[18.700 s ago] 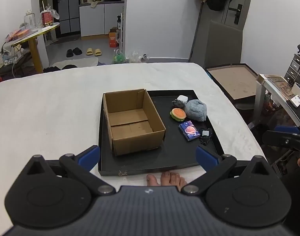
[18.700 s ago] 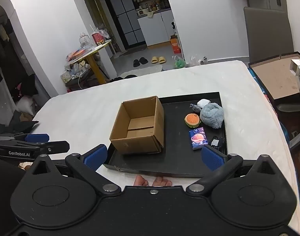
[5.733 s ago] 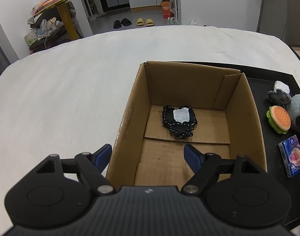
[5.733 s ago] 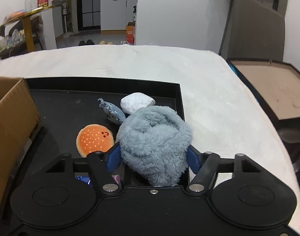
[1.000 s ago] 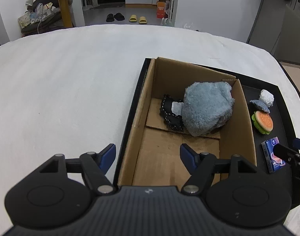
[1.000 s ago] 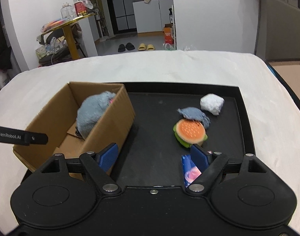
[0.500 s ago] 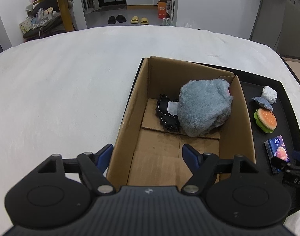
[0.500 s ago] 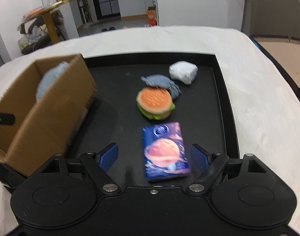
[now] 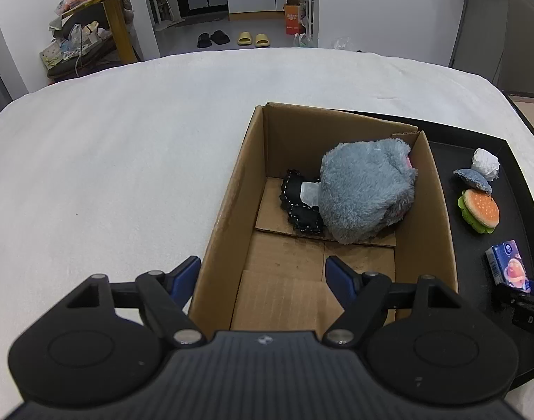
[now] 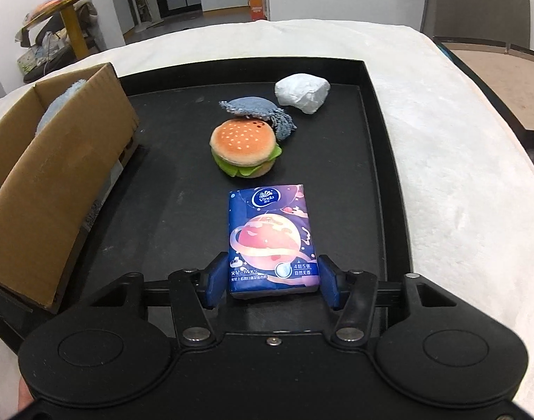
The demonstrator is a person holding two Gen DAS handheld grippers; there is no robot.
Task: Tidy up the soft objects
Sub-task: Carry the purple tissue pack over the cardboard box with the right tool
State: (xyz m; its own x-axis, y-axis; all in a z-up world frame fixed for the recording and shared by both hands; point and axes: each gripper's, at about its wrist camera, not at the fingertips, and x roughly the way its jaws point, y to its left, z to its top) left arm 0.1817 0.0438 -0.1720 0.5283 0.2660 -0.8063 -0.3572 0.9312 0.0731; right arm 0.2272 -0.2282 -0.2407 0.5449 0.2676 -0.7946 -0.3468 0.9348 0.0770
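A blue tissue pack lies on the black tray. My right gripper is closing around its near end, and both pads meet its long sides. Beyond it sit a plush burger, a grey-blue cloth piece and a white bundle. The cardboard box holds a fluffy grey plush and a black pouch. My left gripper hovers open and empty over the box's near left wall.
The tray and box rest on a white bed. Past its far edge stand a yellow table with clutter and slippers on the floor. A brown board in a dark frame lies to the right of the bed.
My right gripper dropped toward the tray and narrowed its jaws onto the tissue pack. The left gripper stayed over the box and its view barely shifted.
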